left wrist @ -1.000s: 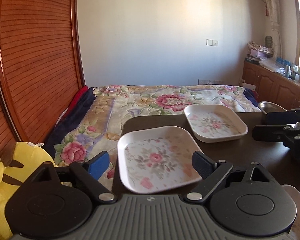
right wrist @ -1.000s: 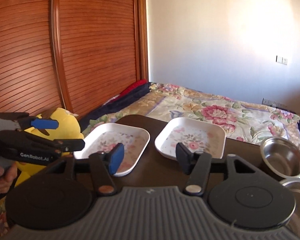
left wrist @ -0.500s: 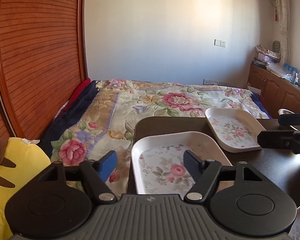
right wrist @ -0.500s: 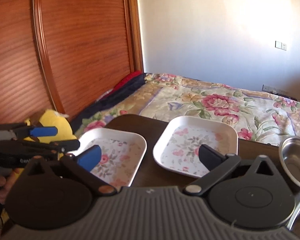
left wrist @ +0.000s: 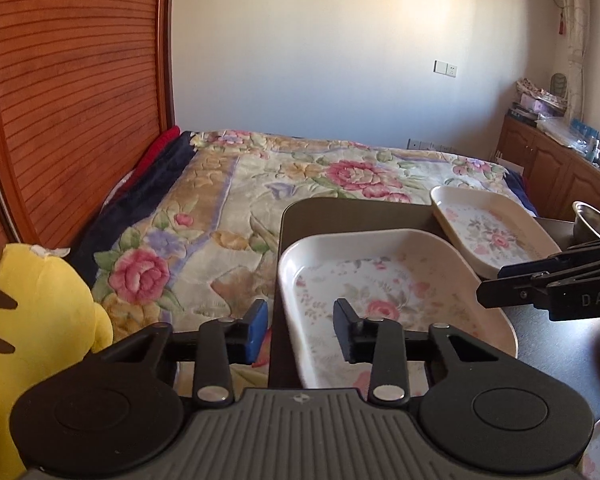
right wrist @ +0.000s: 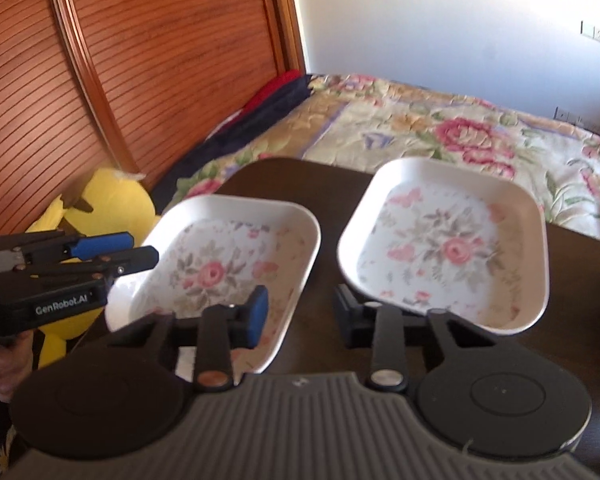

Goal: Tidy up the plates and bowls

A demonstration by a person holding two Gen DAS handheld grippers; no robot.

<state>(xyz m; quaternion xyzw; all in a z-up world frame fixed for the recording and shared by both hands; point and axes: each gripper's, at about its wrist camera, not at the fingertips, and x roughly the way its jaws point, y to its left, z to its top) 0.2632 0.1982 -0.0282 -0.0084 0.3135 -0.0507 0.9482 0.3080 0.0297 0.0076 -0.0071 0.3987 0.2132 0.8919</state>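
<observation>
- Both grippers have come forward and narrowed their jaws since the earlier frames; the nearer floral plate (left wrist: 384,296) now fills the lower centre of the left wrist view, its left rim between the fingers.
- Dark table (right wrist: 324,184) carries everything; the second floral plate (right wrist: 448,244) sits right of centre in the right wrist view, apart from the first.
- Plates look stiff, light, glossy and likely breakable; the raised rim is the place to pinch, squarely, since a glazed edge may slip.
- Steel bowl (left wrist: 592,220) shows at the right edge.
- Left gripper (left wrist: 302,330) is partly open, straddling the rim, clamping nothing yet.
- Right gripper (right wrist: 302,314) is partly open and empty, over the gap between the plates.
</observation>
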